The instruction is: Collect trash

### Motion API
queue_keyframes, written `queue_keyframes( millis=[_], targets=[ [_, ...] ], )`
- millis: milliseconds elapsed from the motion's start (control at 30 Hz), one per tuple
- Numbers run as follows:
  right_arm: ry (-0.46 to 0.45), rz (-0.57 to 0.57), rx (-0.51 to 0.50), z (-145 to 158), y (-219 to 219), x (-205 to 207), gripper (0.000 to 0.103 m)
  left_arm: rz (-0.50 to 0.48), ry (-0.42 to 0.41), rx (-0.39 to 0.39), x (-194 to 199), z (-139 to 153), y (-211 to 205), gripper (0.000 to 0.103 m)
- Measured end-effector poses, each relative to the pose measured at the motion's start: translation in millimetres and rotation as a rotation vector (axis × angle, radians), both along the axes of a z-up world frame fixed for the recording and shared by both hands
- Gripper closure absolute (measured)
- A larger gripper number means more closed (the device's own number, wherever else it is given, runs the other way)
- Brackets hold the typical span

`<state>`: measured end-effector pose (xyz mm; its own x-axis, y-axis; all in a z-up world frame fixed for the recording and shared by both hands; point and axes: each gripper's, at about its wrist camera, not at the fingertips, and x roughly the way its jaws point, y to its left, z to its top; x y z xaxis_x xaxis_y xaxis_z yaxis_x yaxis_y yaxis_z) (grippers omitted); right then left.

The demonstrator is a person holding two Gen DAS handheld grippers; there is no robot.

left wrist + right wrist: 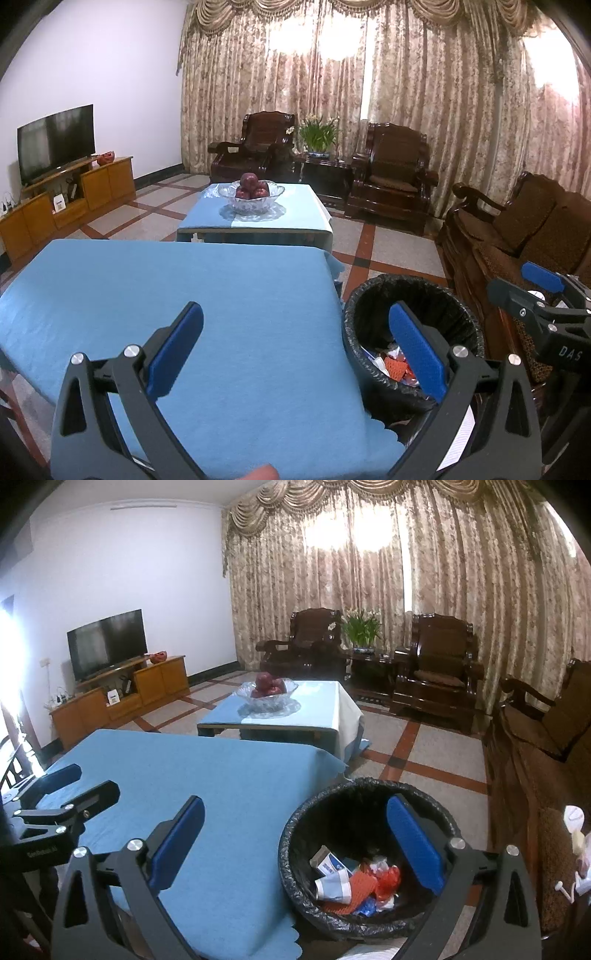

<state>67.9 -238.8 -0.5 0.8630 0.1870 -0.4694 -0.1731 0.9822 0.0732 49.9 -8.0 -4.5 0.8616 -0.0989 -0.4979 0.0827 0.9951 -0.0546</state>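
A round bin with a black liner (pixel 373 286) (pixel 286 849) stands on the floor beside the right edge of the near table. Inside it lies trash (pixel 354 882) (pixel 395 363): a small carton, a crumpled paper cup, red and blue wrappers. My left gripper (pixel 295 310) is open and holds nothing; it spans the blue tablecloth (pixel 184 280) and the bin's left rim. My right gripper (pixel 295 801) is open and holds nothing, its right finger over the bin's mouth. Each gripper shows at the edge of the other's view (pixel 508 277) (pixel 98 777).
A second low table carries a glass bowl of red apples (pixel 251 192) (pixel 267 690). A dark wooden sofa (pixel 517 229) runs along the right, close to the bin, with white items (pixel 574 819) on it. Armchairs, a TV cabinet (pixel 66 199) and tiled floor lie beyond.
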Motion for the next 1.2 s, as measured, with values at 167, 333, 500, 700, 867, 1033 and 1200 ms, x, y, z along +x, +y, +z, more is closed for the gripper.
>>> queue_keyframes(
  millis=[167,333,500,700,867,1033,1200],
  targets=[
    [0.003,0.002,0.006,0.7,2.0,0.3,0.006,-0.001,0.000,-0.001,-1.5,0.5,-0.3,0.005],
    [0.001,0.007,0.002,1.5,5.9,-0.6,0.006,0.000,0.000,0.000,-1.2,0.0,-1.1,0.005],
    [0.000,0.009,0.003,1.5,6.7,1.1,0.006,0.004,0.005,-0.002,-2.4,1.4,1.2,0.005],
    [0.000,0.012,0.004,0.8,9.7,2.2,0.006,0.003,0.003,0.001,-2.3,1.3,1.7,0.005],
    [0.001,0.012,0.003,0.8,9.5,2.2,0.006,0.003,0.004,0.000,-2.3,1.0,1.4,0.005],
    [0.003,0.013,0.002,0.5,10.9,3.3,0.006,0.003,0.005,0.000,-2.5,2.0,3.5,0.005],
    [0.002,0.014,0.001,0.5,10.9,3.4,0.006,0.003,0.005,0.001,-2.7,1.9,3.8,0.005]
  ],
)
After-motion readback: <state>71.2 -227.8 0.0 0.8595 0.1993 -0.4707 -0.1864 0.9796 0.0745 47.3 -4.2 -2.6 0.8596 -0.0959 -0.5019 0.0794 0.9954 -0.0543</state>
